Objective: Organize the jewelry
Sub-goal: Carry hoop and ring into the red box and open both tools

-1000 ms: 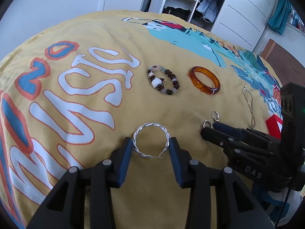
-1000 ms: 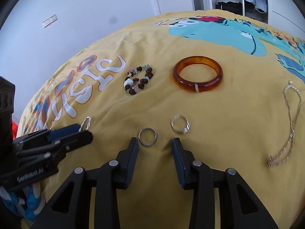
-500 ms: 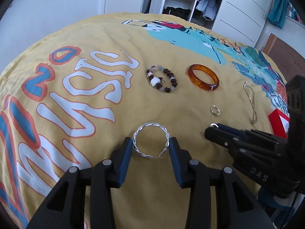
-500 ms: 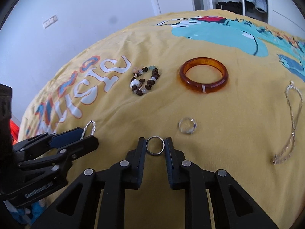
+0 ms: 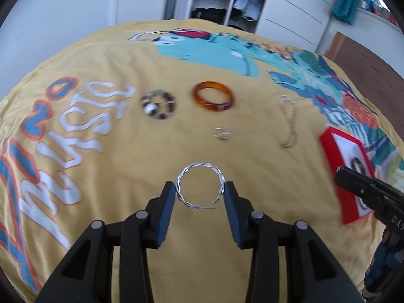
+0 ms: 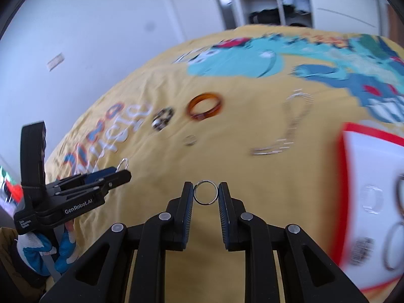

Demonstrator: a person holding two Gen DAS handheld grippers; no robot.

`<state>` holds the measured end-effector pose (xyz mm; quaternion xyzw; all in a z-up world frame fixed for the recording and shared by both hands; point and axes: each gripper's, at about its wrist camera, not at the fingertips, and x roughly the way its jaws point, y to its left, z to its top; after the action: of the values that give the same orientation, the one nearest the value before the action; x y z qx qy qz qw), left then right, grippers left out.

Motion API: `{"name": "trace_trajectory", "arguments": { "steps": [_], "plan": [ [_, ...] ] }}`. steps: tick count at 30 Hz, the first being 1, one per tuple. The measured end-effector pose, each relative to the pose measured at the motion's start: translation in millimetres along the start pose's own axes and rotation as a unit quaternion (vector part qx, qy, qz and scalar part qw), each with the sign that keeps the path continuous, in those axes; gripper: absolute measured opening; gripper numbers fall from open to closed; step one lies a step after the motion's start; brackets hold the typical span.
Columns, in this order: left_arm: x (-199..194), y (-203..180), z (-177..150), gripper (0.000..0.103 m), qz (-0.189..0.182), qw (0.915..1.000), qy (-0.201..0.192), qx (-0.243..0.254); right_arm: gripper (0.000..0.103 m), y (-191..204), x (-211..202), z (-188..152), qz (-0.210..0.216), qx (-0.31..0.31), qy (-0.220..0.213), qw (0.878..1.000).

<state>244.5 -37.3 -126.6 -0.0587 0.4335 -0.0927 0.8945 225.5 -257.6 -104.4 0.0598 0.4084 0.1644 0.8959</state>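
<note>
In the left wrist view my left gripper point(image 5: 200, 192) is shut on a twisted silver hoop point(image 5: 202, 164), held clear above the yellow bedspread point(image 5: 277, 176). The right wrist view shows my right gripper point(image 6: 205, 193) shut on a small plain silver ring point(image 6: 205, 182), its pads pressing both sides. On the spread lie an amber bangle point(image 5: 214, 107), a beaded bracelet point(image 5: 151, 107), another small ring point(image 5: 222, 133) and a silver chain point(image 5: 287, 126). A red box point(image 6: 353, 131) with a white insert holding several rings sits at the right, close to the right gripper point(image 5: 366, 189).
The left gripper point(image 6: 113, 174) with its hoop point(image 6: 123, 162) shows at the left of the right wrist view, held by a gloved hand point(image 6: 38, 247). White wardrobes and an open closet stand beyond the bed. The bed's edge curves away on all sides.
The right gripper shut on the small ring and lifted it off the spread toward the red box. The left gripper rose with the hoop. The box has come into view.
</note>
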Motion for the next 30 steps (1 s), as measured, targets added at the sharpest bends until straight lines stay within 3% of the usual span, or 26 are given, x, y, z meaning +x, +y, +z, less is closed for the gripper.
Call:
{"name": "trace_trajectory", "arguments": {
  "steps": [9, 16, 22, 30],
  "plan": [
    [1.0, -129.0, 26.8, 0.037, -0.095, 0.9924, -0.006, 0.079, 0.020, -112.0, -68.4, -7.3, -0.084, 0.048, -0.016, 0.995],
    [32.0, -235.3, 44.3, 0.037, -0.138, 0.9796, 0.006, 0.146, 0.020, -189.8, -74.3, -0.7, -0.116, 0.084, -0.008, 0.990],
    [83.6, -281.1, 44.2, 0.037, -0.120, 0.9780, 0.047, 0.164, 0.020, -224.2, -50.6, 2.9, -0.131, 0.086, 0.019, 0.987],
    [125.0, -298.5, 38.4, 0.037, -0.077, 0.9756, 0.075, 0.192, 0.020, -249.9, -28.1, -3.1, -0.142, 0.092, 0.042, 0.985]
  ]
}}
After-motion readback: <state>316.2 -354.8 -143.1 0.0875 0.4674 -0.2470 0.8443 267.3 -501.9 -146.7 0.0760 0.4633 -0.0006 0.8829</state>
